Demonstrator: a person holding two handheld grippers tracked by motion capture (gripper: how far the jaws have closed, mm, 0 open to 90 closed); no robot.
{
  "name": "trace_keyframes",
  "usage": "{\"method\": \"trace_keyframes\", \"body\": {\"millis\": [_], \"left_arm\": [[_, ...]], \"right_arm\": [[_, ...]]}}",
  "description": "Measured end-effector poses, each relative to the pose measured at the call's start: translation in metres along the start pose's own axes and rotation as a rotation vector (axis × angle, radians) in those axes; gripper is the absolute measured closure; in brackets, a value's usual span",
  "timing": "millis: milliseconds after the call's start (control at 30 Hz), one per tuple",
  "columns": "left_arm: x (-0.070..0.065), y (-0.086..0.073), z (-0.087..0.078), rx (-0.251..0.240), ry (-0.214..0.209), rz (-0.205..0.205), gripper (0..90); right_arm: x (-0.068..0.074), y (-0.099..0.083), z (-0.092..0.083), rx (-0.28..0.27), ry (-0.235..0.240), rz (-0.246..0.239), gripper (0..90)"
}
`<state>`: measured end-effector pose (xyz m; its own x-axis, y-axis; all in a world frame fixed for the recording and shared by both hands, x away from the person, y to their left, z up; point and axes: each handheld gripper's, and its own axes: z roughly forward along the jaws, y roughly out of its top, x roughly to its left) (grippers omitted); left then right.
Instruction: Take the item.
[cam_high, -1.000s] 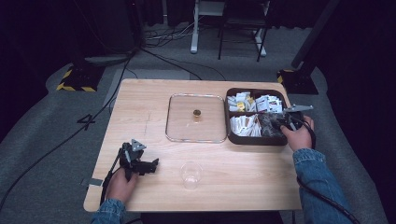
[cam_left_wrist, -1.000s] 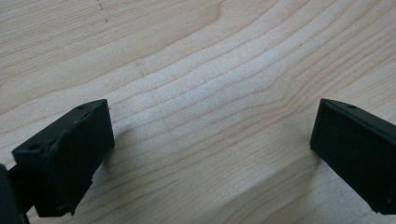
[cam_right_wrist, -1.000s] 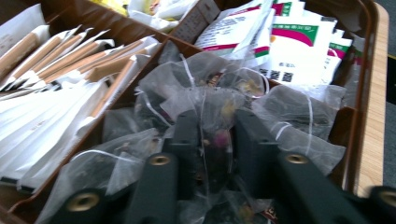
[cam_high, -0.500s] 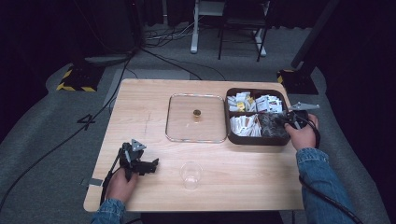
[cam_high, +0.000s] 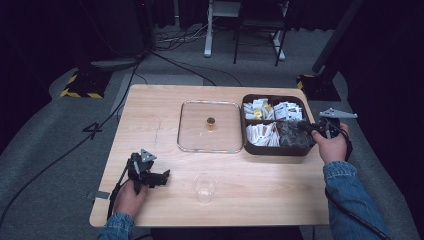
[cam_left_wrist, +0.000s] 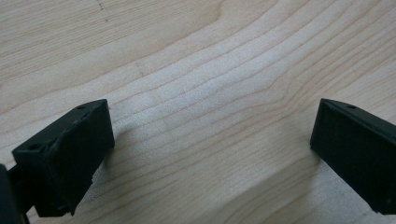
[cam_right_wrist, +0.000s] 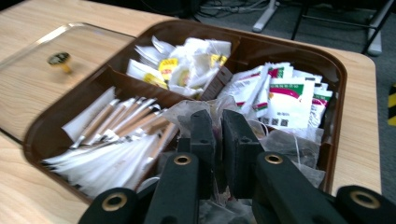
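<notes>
A brown divided tray (cam_high: 274, 150) at the table's right holds white packets, paper sticks and translucent tea bags (cam_right_wrist: 289, 140). My right gripper (cam_high: 302, 126) reaches into the tray's near-right compartment from the right. Its jaws (cam_right_wrist: 219, 126) are pressed together on a thin tea bag, with a purplish sliver showing between them. My left gripper (cam_high: 162, 175) rests on the table's front left corner. Its jaws are wide open over bare wood (cam_left_wrist: 210, 140), with nothing between them.
A clear flat lid (cam_high: 190, 135) with a gold knob (cam_high: 211, 121) lies left of the tray. A clear plastic cup (cam_high: 205, 186) stands near the front edge, to the right of my left gripper. Cables and a stand's legs lie on the floor beyond the table.
My right hand and gripper have drawn back a little to the right, towards the tray's right rim. The left gripper has stayed put.
</notes>
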<state>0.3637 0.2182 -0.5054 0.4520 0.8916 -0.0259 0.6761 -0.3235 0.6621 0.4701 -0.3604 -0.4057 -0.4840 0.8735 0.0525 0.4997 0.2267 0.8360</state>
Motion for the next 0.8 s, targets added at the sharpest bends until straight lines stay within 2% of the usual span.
{"method": "trace_keyframes", "body": {"millis": [267, 533, 800], "left_arm": [[0.0, 0.0, 0.0, -0.001, -0.001, 0.0, 0.0], [0.0, 0.0, 0.0, -0.001, 0.0, 0.0, 0.0], [-0.002, -0.001, -0.001, -0.001, 0.012, -0.013, 0.0]], "right_arm": [[0.009, 0.005, -0.013, -0.05, 0.048, -0.004, 84.0], [0.02, 0.011, -0.022, -0.068, 0.077, -0.028, 84.6], [0.041, 0.018, -0.031, -0.092, 0.142, -0.067, 85.1]]}}
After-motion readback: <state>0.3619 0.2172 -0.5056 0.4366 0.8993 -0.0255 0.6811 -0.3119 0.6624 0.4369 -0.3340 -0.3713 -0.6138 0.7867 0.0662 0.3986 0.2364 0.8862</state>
